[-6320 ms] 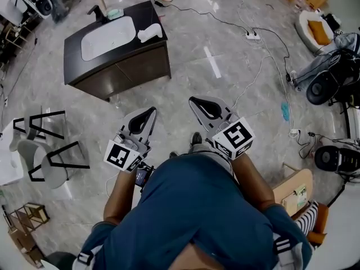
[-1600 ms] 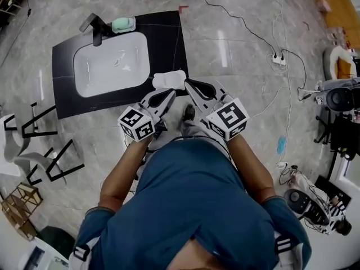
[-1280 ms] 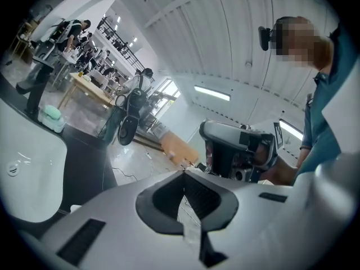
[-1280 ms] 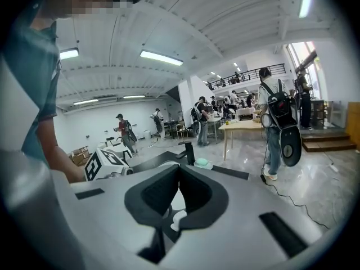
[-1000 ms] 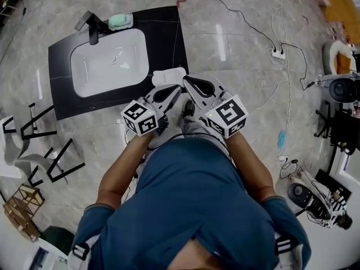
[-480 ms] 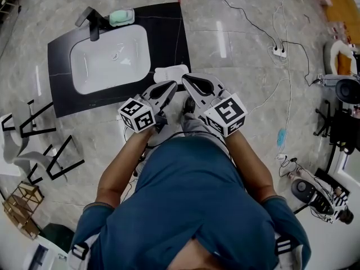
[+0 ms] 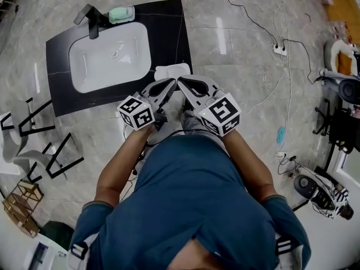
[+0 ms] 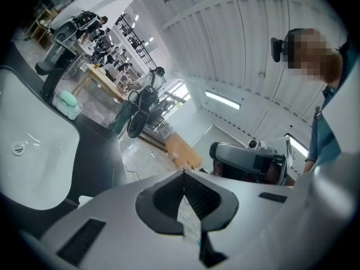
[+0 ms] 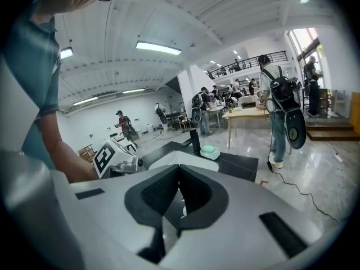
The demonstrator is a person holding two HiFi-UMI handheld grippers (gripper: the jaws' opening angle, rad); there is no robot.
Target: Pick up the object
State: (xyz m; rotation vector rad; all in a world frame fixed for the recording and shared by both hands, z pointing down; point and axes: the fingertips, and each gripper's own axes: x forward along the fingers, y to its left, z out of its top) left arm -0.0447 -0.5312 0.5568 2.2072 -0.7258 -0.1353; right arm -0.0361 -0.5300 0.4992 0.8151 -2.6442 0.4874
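Note:
A white, flat, rounded object [image 7: 171, 70] lies on the near right edge of a black vanity top [image 7: 167, 35]. In the head view my left gripper [image 7: 172, 82] and right gripper [image 7: 180, 80] sit side by side, tips almost touching, just short of the white object. Both are shut with nothing between the jaws. The left gripper view shows my left gripper [image 8: 183, 172] with its jaws pressed together above the counter. In the right gripper view my right gripper [image 9: 179, 166] is likewise shut. Whether either tip touches the object I cannot tell.
A white sink basin [image 7: 109, 55] is set into the vanity, with a black faucet [image 7: 90, 18] and a green soap [image 7: 121, 14] at its far edge. Black-framed stools [image 7: 39, 145] stand at the left. Cables and a power strip [image 7: 278, 49] lie on the floor at the right.
Both grippers have closed in on each other and edged toward the white object; their tips now nearly meet. The vanity sits slightly nearer in the view.

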